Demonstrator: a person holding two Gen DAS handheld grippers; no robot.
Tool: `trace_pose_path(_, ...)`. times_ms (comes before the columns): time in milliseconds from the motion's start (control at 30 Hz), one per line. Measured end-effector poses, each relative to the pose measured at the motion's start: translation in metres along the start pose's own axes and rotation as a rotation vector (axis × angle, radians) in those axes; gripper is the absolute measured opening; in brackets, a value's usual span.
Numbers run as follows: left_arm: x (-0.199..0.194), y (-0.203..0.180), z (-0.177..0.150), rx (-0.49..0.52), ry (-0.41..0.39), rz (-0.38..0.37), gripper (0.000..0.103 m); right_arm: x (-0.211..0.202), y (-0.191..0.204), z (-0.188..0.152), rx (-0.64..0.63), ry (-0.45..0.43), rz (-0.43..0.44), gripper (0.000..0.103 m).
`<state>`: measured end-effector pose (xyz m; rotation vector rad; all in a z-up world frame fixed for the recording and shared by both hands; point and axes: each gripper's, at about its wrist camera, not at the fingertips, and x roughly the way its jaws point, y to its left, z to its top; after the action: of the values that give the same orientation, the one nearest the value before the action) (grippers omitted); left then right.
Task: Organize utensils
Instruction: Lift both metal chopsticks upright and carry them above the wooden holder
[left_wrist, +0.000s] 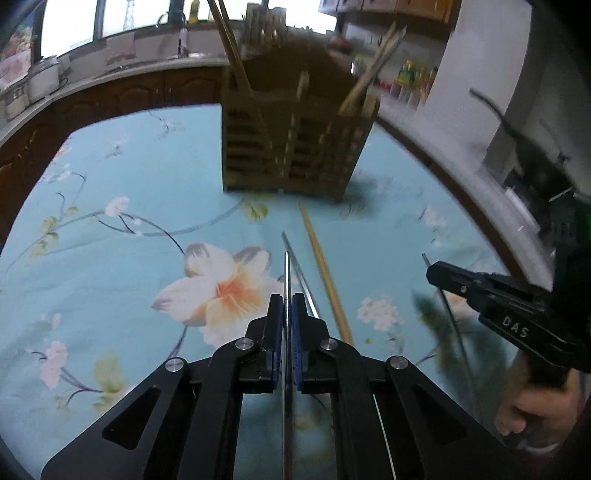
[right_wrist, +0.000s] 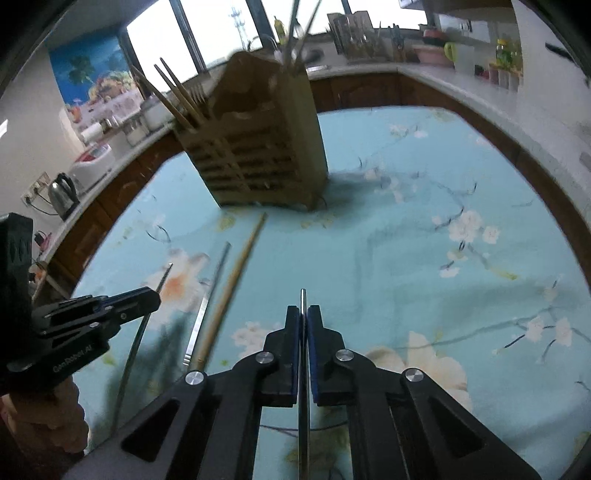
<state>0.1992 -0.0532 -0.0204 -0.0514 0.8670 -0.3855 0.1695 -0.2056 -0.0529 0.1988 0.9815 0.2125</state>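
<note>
Each hand-held gripper, left (left_wrist: 287, 299) and right (right_wrist: 303, 310), pinches a metal chopstick (left_wrist: 286, 269) between closed jaws.

Brown slatted wooden utensil holder (left_wrist: 291, 147) motion-blurred in both views; compartment contents unclear. Thin metal chopstick (left_wrist: 287, 280) in left tongs (left_wrist: 287, 306): lower end cut off by frame bottom. Same for thin metal chopstick (right_wrist: 303, 314) in right tongs (right_wrist: 303, 317). Bottles on far shelf (left_wrist: 413, 81) too small to identify.
</note>
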Motion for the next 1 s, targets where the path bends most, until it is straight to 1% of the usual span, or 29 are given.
trace_pose_path(133, -0.038, 0.008, 0.006, -0.037, -0.078, -0.051, 0.004, -0.033, 0.012, 0.010, -0.010, -0.075, 0.028, 0.004)
trace_pose_path(367, -0.102, 0.015, 0.013, -0.047, -0.220, -0.065, 0.004, -0.091, 0.025, 0.033, -0.017, -0.230, 0.062, 0.004)
trace_pose_path(533, -0.125, 0.021, 0.017, -0.054, -0.279, -0.076, 0.004, -0.124, 0.033, 0.046, -0.029, -0.331, 0.073, 0.004)
trace_pose_path(733, -0.133, 0.027, 0.020, -0.061, -0.313, -0.060, 0.004, -0.134, 0.034, 0.056, -0.029, -0.377, 0.075, 0.004)
trace_pose_path(1000, -0.137, 0.027, 0.028, -0.051, -0.346, -0.053, 0.004, -0.134, 0.030, 0.064, -0.026, -0.383, 0.080, 0.004)
